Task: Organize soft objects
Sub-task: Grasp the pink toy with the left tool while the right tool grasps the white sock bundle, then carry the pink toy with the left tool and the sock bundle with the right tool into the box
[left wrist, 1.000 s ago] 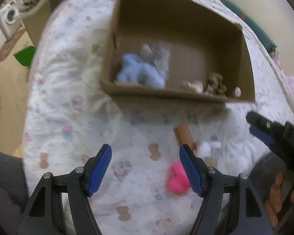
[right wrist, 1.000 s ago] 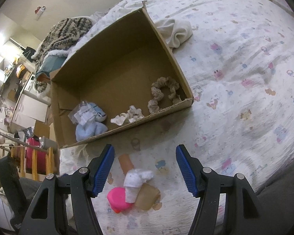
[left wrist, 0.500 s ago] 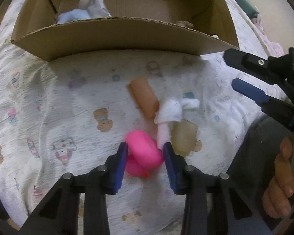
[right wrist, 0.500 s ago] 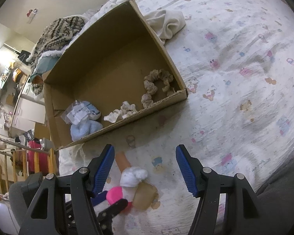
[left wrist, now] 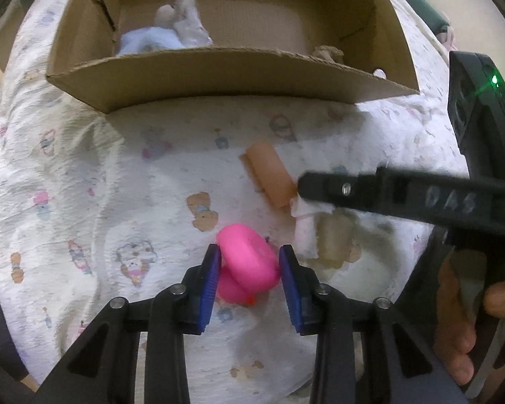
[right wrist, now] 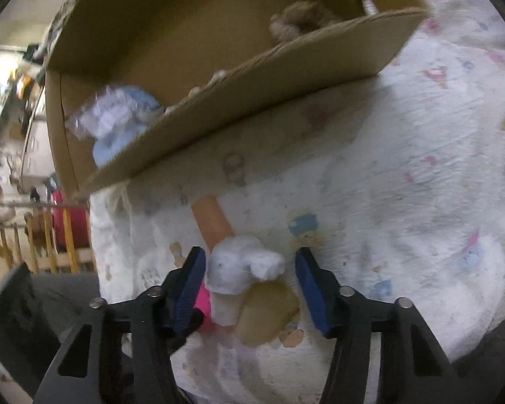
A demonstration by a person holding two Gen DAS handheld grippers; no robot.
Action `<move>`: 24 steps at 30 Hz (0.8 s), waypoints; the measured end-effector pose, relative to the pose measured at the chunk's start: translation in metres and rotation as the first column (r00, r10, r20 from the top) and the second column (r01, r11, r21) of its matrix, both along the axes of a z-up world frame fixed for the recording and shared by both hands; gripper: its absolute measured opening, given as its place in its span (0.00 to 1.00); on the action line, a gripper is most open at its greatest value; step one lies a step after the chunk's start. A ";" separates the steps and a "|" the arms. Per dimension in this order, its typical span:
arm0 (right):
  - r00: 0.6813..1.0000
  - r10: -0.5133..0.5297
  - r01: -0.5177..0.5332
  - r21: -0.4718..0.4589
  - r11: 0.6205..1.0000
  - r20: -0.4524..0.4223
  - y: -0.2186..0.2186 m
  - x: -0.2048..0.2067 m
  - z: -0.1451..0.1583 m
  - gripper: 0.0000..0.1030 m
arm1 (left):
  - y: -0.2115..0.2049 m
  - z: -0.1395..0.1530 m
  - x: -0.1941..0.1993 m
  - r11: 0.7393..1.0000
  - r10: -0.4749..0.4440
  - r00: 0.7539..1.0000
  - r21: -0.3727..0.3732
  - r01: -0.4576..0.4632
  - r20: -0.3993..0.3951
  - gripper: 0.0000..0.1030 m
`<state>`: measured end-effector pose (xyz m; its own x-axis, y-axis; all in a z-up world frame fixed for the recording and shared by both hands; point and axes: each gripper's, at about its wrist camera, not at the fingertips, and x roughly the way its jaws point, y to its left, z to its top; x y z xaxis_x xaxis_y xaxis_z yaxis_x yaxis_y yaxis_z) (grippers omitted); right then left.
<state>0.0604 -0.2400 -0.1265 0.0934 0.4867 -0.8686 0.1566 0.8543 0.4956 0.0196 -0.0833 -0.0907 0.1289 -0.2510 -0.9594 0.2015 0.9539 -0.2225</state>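
Note:
My left gripper (left wrist: 249,269) is shut on a pink soft toy (left wrist: 247,264) lying on the patterned bedspread (left wrist: 118,202). My right gripper (right wrist: 249,279) is open, its blue pads on either side of a white fluffy piece (right wrist: 242,269); it enters the left wrist view as a black arm (left wrist: 404,198). An orange roll (left wrist: 269,175) and a tan sponge (right wrist: 266,316) lie touching the white piece. The cardboard box (left wrist: 219,74) behind holds a light blue plush (left wrist: 148,40) and a beige scrunchie (right wrist: 299,20).
The bed edge drops off at the left, with a wooden rack (right wrist: 50,235) and room clutter beyond. The box's front wall stands close behind the loose items. A hand (left wrist: 468,320) holds the right gripper's handle.
The left gripper dropped to the pink toy and closed on it. The right gripper came down and forward over the white fluffy piece, staying open.

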 end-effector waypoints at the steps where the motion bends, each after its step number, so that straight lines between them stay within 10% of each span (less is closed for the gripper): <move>1: 1.000 0.009 -0.009 0.005 1.000 0.006 0.002 -0.001 0.002 0.38 | -0.003 0.000 -0.001 1.000 0.004 1.000 0.005 -0.004 0.005 0.31; 24: 0.919 -0.084 0.045 0.107 0.993 0.386 -0.023 -0.012 0.082 0.29 | 0.054 0.027 0.002 0.982 0.141 0.982 0.106 -0.154 0.126 0.17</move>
